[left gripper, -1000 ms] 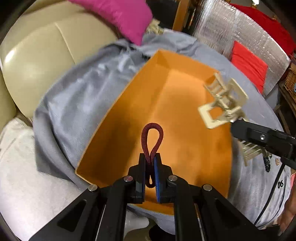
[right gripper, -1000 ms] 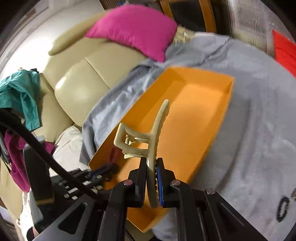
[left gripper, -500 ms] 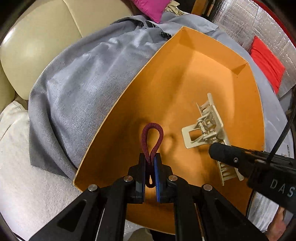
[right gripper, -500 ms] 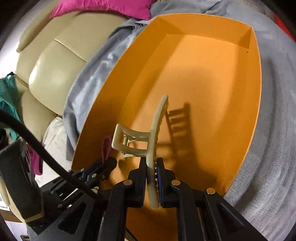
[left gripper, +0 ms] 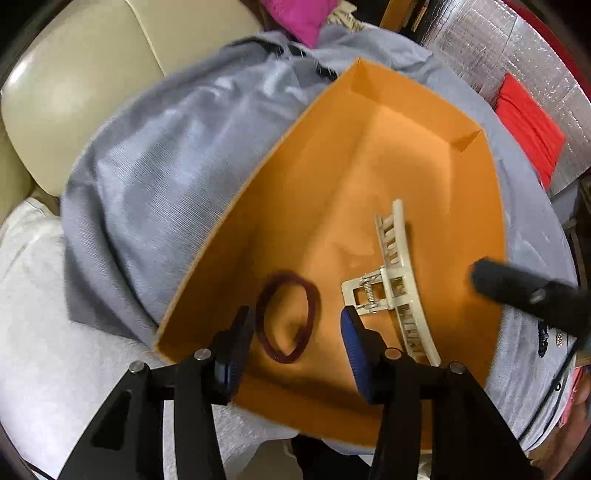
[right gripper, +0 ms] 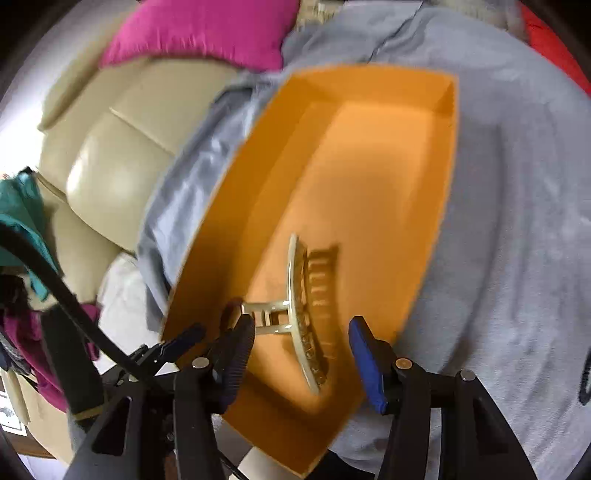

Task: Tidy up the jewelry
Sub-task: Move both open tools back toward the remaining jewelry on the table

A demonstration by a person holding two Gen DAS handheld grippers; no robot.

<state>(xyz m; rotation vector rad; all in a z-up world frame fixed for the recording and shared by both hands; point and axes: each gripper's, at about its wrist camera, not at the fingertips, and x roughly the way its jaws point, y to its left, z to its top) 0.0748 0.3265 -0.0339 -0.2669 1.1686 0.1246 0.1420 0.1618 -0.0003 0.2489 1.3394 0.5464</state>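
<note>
My left claw (left gripper: 295,332) is opening, pads apart, nothing pinched: the hair tie (left gripper: 287,316) lies loose as a ring on the box (left gripper: 369,177) floor, right between and just past my fingertips. Right claw (right gripper: 301,345) opening too, pads clear of the clip (right gripper: 301,295), which sits in the box between that claw's fingers, not gripped. In the left view the clip (left gripper: 400,284) is just right of the tie, near but not touching as far as I can tell; its long axis runs away from me, toothed curve along the right side, spring lever pointing left toward the tie. Right claw's finger (left gripper: 517,291) shows at the right edge over the box rim, so right hand is nearer the clip, left nearer the tie. Both items are in the near end of the orange box; far end bare. Box sits on grey cloth (left gripper: 177,192) over a rounded surface, beige sofa (left gripper: 74,92) behind, pink cushion (right gripper: 199,33) past that. Judgement: drop looks done for both pieces; next move is probably straight back and up, and the tie directly under my left fingertips is the thing to avoid snagging.
</note>
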